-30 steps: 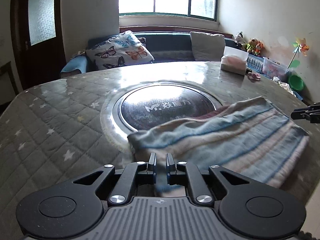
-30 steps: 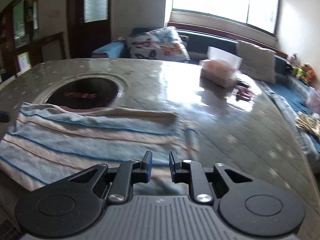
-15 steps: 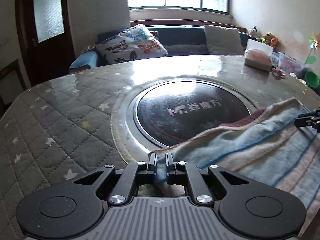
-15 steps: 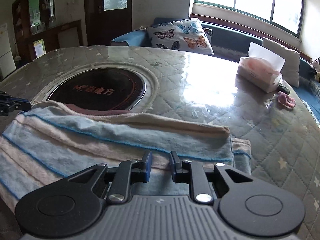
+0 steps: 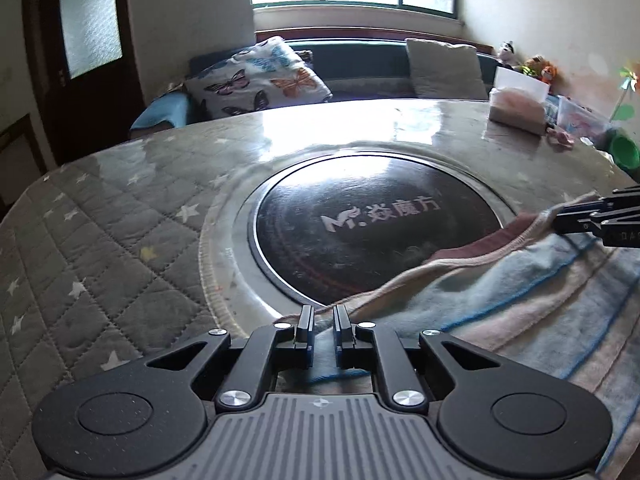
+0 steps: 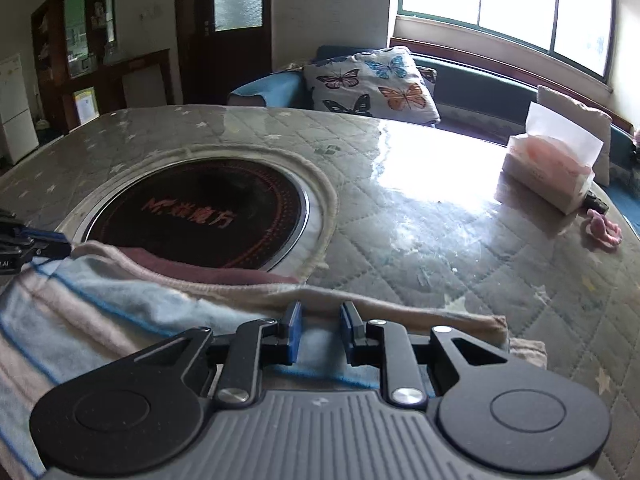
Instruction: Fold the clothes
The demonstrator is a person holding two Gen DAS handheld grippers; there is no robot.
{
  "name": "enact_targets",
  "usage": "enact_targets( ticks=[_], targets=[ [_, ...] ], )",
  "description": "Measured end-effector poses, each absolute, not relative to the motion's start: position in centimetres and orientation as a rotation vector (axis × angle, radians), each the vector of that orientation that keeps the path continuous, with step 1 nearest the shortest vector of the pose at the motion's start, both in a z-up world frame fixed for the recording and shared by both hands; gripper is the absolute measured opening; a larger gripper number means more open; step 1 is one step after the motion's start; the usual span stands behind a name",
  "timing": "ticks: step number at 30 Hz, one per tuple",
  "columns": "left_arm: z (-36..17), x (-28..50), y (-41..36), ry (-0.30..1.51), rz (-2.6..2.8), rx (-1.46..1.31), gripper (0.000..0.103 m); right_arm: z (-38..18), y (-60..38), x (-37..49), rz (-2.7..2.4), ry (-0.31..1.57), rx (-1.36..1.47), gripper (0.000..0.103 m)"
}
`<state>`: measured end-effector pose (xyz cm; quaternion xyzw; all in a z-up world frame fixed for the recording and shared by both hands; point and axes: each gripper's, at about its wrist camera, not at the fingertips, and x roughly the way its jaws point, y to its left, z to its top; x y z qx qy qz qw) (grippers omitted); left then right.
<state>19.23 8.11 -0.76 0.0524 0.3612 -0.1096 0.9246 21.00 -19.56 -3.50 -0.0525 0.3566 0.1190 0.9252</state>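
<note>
A garment with pale blue, pink and cream stripes (image 5: pixel 500 300) lies folded on the quilted table, its far edge over the rim of the black round hob (image 5: pixel 360 220). My left gripper (image 5: pixel 324 314) grips the garment's left corner; its jaws are opening slightly with the cloth still between the pads. In the right wrist view my right gripper (image 6: pixel 320 310) is shut on the garment (image 6: pixel 100 300) near its right corner, low over the table. Each gripper shows in the other's view: the right gripper (image 5: pixel 560 216) at the right edge, the left gripper (image 6: pixel 66 240) at the left edge.
The table (image 5: pixel 100 240) has a grey star-patterned quilted cover under a glossy sheet. A tissue box (image 6: pixel 548 168) and a small pink item (image 6: pixel 604 230) sit at the far right. Behind the table is a sofa with a butterfly cushion (image 5: pixel 260 76).
Both grippers have carried the garment's edge forward and down towards the hob, so the fold now lies flatter and reaches the hob's rim.
</note>
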Motion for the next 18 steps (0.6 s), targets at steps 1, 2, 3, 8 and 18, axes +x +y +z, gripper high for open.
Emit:
enact_targets(
  ticks=[1, 2, 3, 8, 18],
  targets=[
    [-0.6, 19.1, 8.2, 0.738, -0.222, 0.104, 0.012, -3.3, -19.5, 21.0, 0.237, 0.728, -0.107, 0.021],
    [-0.4, 18.9, 8.3, 0.734, -0.219, 0.102, 0.012, -3.1, -19.5, 20.9, 0.234, 0.724, -0.106, 0.021],
    [-0.2, 18.6, 8.5, 0.729, -0.216, 0.098, 0.012, -2.9, -19.3, 20.6, 0.245, 0.719, -0.106, 0.021],
    [0.6, 16.8, 9.2, 0.727, -0.208, 0.058, 0.017, -2.4, -17.2, 18.9, 0.330, 0.694, -0.145, 0.022],
    [1.3, 12.1, 10.7, 0.756, -0.169, -0.040, 0.044, -4.2, -13.2, 19.0, 0.346, 0.684, -0.223, 0.022]
  ],
)
